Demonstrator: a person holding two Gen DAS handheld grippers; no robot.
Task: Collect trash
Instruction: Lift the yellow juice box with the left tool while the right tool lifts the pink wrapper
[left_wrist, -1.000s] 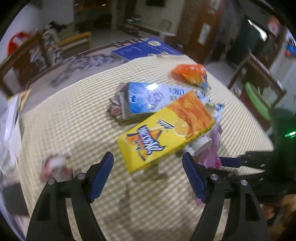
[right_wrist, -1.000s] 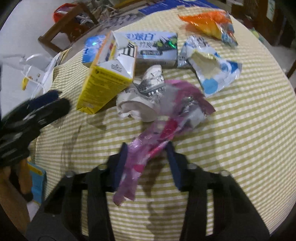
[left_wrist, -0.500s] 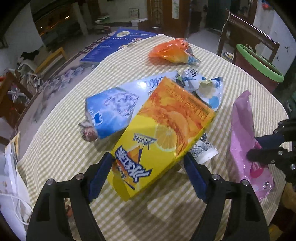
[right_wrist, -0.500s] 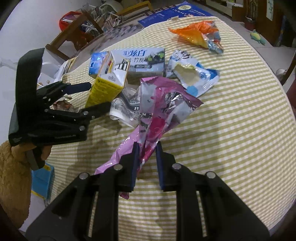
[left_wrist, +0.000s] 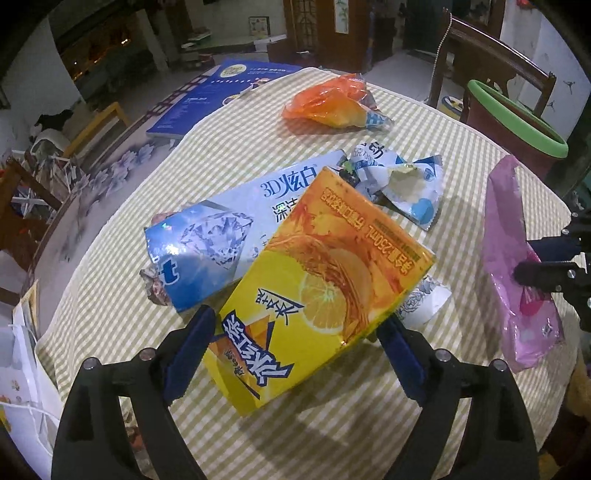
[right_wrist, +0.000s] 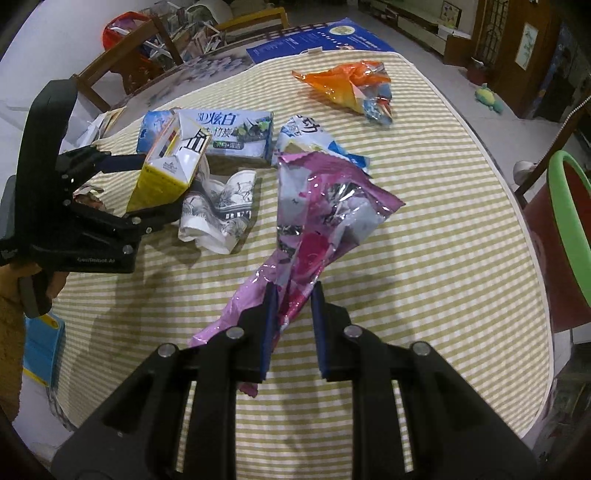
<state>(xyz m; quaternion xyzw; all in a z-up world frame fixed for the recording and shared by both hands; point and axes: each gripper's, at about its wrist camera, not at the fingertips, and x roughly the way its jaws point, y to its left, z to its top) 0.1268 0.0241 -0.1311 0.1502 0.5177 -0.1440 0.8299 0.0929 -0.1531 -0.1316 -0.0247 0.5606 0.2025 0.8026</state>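
Observation:
A yellow juice carton (left_wrist: 332, 288) (right_wrist: 166, 173) leans on a blue toothpaste box (left_wrist: 221, 229) on the checked tablecloth (right_wrist: 443, 258). My left gripper (left_wrist: 295, 321) (right_wrist: 162, 184) straddles the carton's lower end. Its jaws are opening and the pads sit just beside the carton's edges. My right gripper (right_wrist: 294, 295) (left_wrist: 532, 258) is shut on a crumpled pink foil wrapper (right_wrist: 325, 206) (left_wrist: 509, 236), which hangs lifted off the cloth. An orange snack bag (left_wrist: 328, 103) lies at the far side of the table.
A blue-and-white wrapper (left_wrist: 406, 181) and a crushed printed paper cup (right_wrist: 221, 210) lie beside the carton. A red bin with a green rim (right_wrist: 565, 206) (left_wrist: 517, 118) stands past the table's right edge. A blue board (left_wrist: 221, 88) and wooden chairs lie beyond.
My left gripper has closed in over the yellow carton and its jaws have spread wider. My right gripper has lifted the pink wrapper off the pile and drawn it to the right.

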